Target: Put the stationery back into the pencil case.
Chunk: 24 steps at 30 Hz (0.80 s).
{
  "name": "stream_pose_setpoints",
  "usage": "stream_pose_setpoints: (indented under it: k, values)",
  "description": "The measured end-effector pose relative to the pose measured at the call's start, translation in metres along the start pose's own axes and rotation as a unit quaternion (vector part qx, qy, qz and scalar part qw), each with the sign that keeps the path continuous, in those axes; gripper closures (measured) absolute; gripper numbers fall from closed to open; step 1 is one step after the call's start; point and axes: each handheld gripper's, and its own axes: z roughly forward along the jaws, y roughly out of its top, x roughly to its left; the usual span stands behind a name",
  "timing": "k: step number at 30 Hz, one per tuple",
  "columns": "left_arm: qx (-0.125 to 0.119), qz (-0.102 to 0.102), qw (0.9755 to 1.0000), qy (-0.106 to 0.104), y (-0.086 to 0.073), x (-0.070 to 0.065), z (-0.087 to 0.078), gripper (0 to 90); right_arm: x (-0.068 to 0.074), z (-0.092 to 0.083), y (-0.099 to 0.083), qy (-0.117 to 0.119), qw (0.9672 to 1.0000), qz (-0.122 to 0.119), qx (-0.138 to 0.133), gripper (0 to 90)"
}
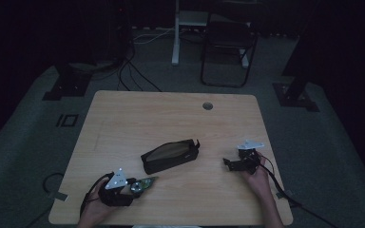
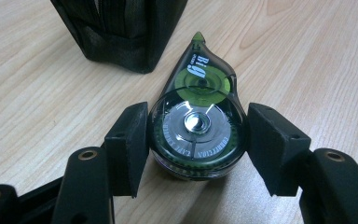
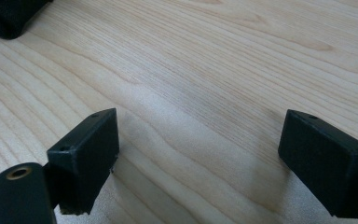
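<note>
- The left gripper (image 2: 196, 135) has its jaws set either side of a teardrop-shaped correction-tape dispenser of clear dark plastic with green reels (image 2: 196, 119). The pads sit against its round end or a hair off it, so I judge the grasp made or just closing.
- In the high view that dispenser (image 1: 145, 184) lies on the light wooden worktop (image 1: 171, 114) at about 7 o'clock from the centre, tip aimed towards 2 o'clock at the pouch.
- A black fabric pencil pouch with a tan panel (image 1: 170, 156) lies near the worktop's middle, slightly tilted, just beyond the dispenser and apart from it. Whether its zip is open I cannot tell.
- The right gripper (image 1: 233, 164) rests low at about 4 o'clock, jaws spread wide over bare wood and holding nothing.
- Progress, as I read it: the pick-up is at its start. Lifting the dispenser, carrying it to the pouch and getting it inside all appear left to do, probably with the right gripper steadying the pouch.
</note>
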Motion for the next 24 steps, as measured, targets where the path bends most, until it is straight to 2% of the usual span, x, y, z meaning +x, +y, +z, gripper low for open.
stream_pose_setpoints:
  k: [24]
  values:
    - [-0.033, 0.0, 0.9994, -0.005, 0.009, -0.002, -0.012, 41.5, 0.0, 0.0, 0.0, 0.0, 1.0, 0.0, 0.0, 12.1]
